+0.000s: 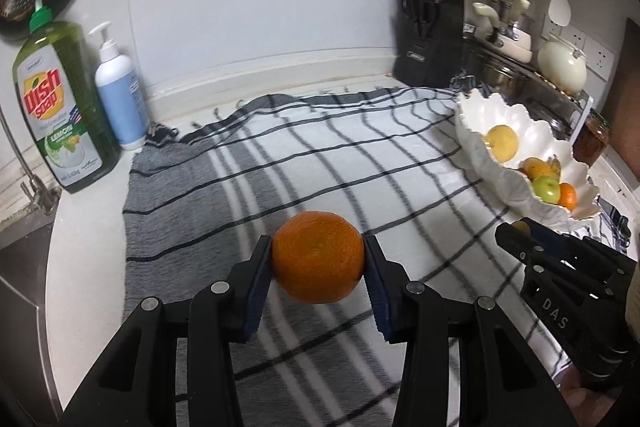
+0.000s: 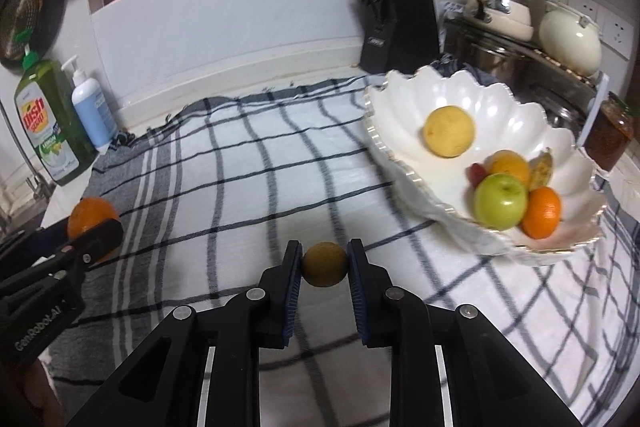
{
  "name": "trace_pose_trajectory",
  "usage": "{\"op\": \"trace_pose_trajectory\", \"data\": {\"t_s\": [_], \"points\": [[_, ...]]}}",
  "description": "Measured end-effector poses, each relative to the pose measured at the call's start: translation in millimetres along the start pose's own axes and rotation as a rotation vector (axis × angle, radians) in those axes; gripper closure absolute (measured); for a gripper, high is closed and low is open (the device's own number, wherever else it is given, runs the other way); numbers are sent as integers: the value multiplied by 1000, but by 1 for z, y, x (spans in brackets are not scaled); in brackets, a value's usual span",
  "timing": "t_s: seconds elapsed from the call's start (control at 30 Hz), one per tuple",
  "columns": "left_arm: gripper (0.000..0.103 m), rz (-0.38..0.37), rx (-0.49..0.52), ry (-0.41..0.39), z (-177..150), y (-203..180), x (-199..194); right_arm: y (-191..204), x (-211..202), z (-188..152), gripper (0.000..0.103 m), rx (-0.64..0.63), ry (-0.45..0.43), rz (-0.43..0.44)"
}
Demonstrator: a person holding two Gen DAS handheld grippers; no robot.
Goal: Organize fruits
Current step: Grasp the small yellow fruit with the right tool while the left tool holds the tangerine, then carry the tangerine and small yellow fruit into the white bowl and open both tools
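Item one: orange [image 1: 318,257], round and slightly flattened, clamped at its widest girth between the blue pads of the left gripper [image 1: 318,261] and carried clear of the checked cloth [image 1: 280,163] on the desk; its dimpled end faces the camera, so its short axis runs roughly along the fingers. Judged firm, moderately heavy, with a grippy pebbled skin; hold across the middle, as now, since a hold nearer either end would likely let it roll out. Item two: small brownish-yellow fruit [image 2: 324,264], near spherical with no evident long axis, pinched between the narrowly set pads of the right gripper [image 2: 324,265] and also above the cloth. Judged light and probably thin-skinned, so a gentle squeeze across the centre suits it. Item three: white scalloped bowl [image 2: 400,99], at about two o'clock from the right gripper in the right wrist view, resting on the cloth; probably ceramic and fragile at its rim. Contents: yellow fruit [image 2: 449,131] lying apart toward the bowl's eleven o'clock; green apple [image 2: 500,202], stem hollow upward, touching a second orange [image 2: 542,213] at its three o'clock.
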State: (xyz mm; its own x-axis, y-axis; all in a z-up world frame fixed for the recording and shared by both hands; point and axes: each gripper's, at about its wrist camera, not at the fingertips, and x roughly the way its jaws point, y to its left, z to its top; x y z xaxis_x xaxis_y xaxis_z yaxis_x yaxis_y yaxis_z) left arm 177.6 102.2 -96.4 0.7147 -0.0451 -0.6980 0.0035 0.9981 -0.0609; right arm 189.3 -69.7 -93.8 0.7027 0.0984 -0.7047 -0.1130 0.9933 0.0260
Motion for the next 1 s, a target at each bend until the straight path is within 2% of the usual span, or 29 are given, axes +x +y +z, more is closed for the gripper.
{"op": "trace_pose_trajectory", "data": {"t_s": [0.57, 1.0], "points": [[59, -125, 117, -25, 27, -110, -4, -106, -48, 8, 79, 130, -67, -111], [59, -173, 182, -57, 67, -170, 11, -161, -52, 27, 78, 190, -102, -159]]}}
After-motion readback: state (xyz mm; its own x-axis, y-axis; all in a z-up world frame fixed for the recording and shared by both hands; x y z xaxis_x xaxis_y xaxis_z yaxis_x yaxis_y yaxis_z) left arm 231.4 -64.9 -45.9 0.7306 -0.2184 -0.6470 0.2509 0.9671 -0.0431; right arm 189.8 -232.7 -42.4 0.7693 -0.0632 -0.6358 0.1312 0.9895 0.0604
